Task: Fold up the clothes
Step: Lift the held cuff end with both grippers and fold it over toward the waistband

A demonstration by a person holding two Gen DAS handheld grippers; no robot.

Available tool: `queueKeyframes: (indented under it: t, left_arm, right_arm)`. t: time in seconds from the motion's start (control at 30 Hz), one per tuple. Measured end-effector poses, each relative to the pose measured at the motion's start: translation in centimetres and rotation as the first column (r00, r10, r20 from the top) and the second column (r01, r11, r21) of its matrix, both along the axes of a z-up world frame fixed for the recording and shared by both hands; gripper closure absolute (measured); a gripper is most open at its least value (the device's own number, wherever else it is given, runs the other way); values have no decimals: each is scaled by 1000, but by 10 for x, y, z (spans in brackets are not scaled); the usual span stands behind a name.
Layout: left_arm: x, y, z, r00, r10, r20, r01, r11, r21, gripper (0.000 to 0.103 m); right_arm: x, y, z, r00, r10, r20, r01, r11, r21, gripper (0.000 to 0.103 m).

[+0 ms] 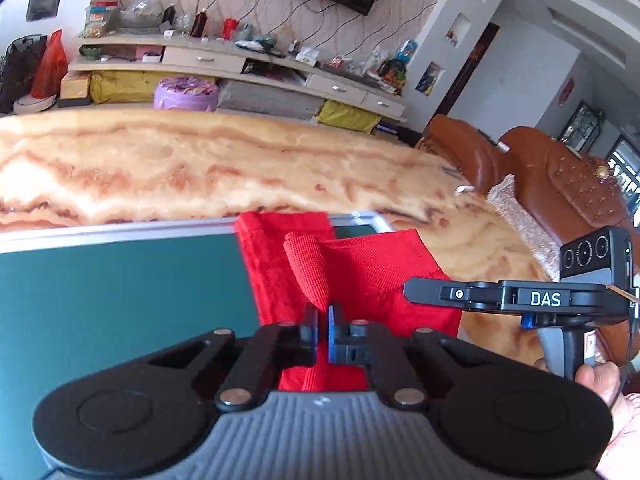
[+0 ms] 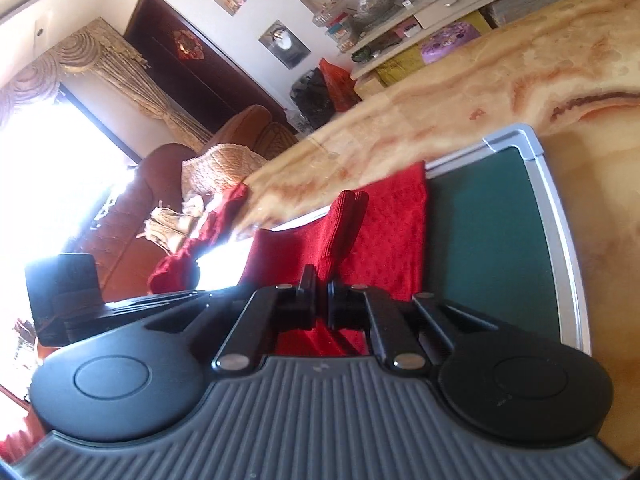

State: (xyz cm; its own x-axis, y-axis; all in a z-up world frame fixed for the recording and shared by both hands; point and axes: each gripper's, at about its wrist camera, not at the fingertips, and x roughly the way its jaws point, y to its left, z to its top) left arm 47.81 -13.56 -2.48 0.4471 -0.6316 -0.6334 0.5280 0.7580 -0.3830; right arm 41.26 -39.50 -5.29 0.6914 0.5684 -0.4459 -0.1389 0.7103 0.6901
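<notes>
A red knitted garment (image 1: 360,280) lies over the corner of a green mat (image 1: 120,300) on the marble table. My left gripper (image 1: 323,320) is shut on a raised ribbed fold of the red garment. My right gripper (image 2: 322,292) is shut on a ribbed edge of the same garment (image 2: 384,232), lifted off the mat (image 2: 492,240). In the left wrist view the right gripper (image 1: 408,290) comes in from the right, its tip on the cloth. Part of the garment hangs over the table edge (image 2: 176,268).
The marble table (image 1: 200,168) extends beyond the silver-framed mat. Brown leather sofas (image 1: 560,184) stand past the table's end. A cluttered white TV cabinet (image 1: 240,64) runs along the far wall. A bright window (image 2: 48,168) glares in the right wrist view.
</notes>
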Motion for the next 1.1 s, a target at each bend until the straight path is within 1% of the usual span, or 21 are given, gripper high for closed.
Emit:
queueKeyframes:
  t: [0.07, 0.13, 0.2, 0.27, 0.3, 0.37, 0.47, 0.5, 0.53, 0.6, 0.67, 0.73, 0.83, 0.87, 0.9, 0.93, 1.0, 1.03, 1.1]
  left_arm:
    - [-14, 4, 25, 999, -15, 30, 15, 1000, -9, 98]
    - [-21, 4, 49, 997, -29, 72, 29, 1000, 1, 98]
    - [-14, -3, 62, 994, -36, 103, 32, 999, 34, 98]
    - [7, -12, 63, 996, -34, 88, 30, 998, 50, 98]
    - [20, -18, 59, 997, -25, 78, 20, 998, 62, 98]
    - [46, -29, 42, 997, 6, 73, -12, 996, 91, 98]
    - [76, -44, -4, 998, 62, 29, -66, 984, 166, 98]
    - [82, -47, -20, 997, 78, 11, -79, 980, 181, 98]
    - [84, -50, -34, 996, 91, 5, -90, 977, 194, 98]
    - [85, -52, -54, 995, 104, -4, -101, 972, 212, 94]
    - [83, -48, -59, 993, 117, 17, -118, 973, 199, 89]
    - [82, -47, -59, 993, 111, 31, -115, 973, 201, 85]
    - [79, -45, -59, 992, 120, 45, -127, 970, 209, 82]
    - [77, -46, -59, 991, 123, 52, -131, 968, 216, 81]
    - [75, -46, -58, 990, 123, 63, -134, 964, 230, 78]
    - [74, -46, -57, 990, 120, 77, -135, 960, 244, 77]
    - [67, -44, -51, 987, 123, 104, -146, 953, 265, 74]
    - [62, -41, -48, 985, 127, 116, -154, 951, 268, 73]
    - [49, -35, -40, 985, 110, 133, -140, 959, 246, 73]
  right_arm:
    - [-14, -4, 25, 999, 3, 39, -3, 1000, -2, 96]
    - [-26, -9, 50, 997, 8, 73, -7, 1000, -16, 96]
    - [-19, -8, 68, 996, 11, 90, -6, 999, -54, 96]
    - [-1, -9, 70, 997, 2, 75, 4, 997, -76, 96]
    - [12, -12, 65, 998, -5, 56, 10, 996, -84, 96]
    - [39, -17, 51, 1000, -15, 16, 16, 995, -99, 96]
    - [78, -17, 3, 997, -31, -69, 22, 991, -131, 95]
    - [88, -16, -14, 995, -41, -96, 27, 989, -143, 95]
    - [94, -14, -27, 992, -54, -115, 36, 988, -152, 93]
    - [97, -11, -44, 990, -79, -116, 58, 983, -176, 93]
    - [92, -6, -48, 992, -90, -87, 71, 978, -198, 93]
    - [89, 0, -48, 994, -91, -66, 73, 970, -233, 94]
    - [87, 7, -46, 994, -95, -60, 75, 959, -273, 94]
    - [87, 7, -46, 993, -100, -65, 79, 959, -271, 94]
    - [87, 6, -45, 992, -105, -72, 82, 960, -268, 93]
    - [87, 5, -45, 991, -109, -78, 85, 961, -264, 91]
    - [86, 3, -42, 986, -139, -90, 108, 952, -285, 74]
    - [83, 1, -38, 983, -168, -79, 135, 939, -317, 61]
    - [71, 2, -29, 977, -212, -13, 191, 901, -388, 60]
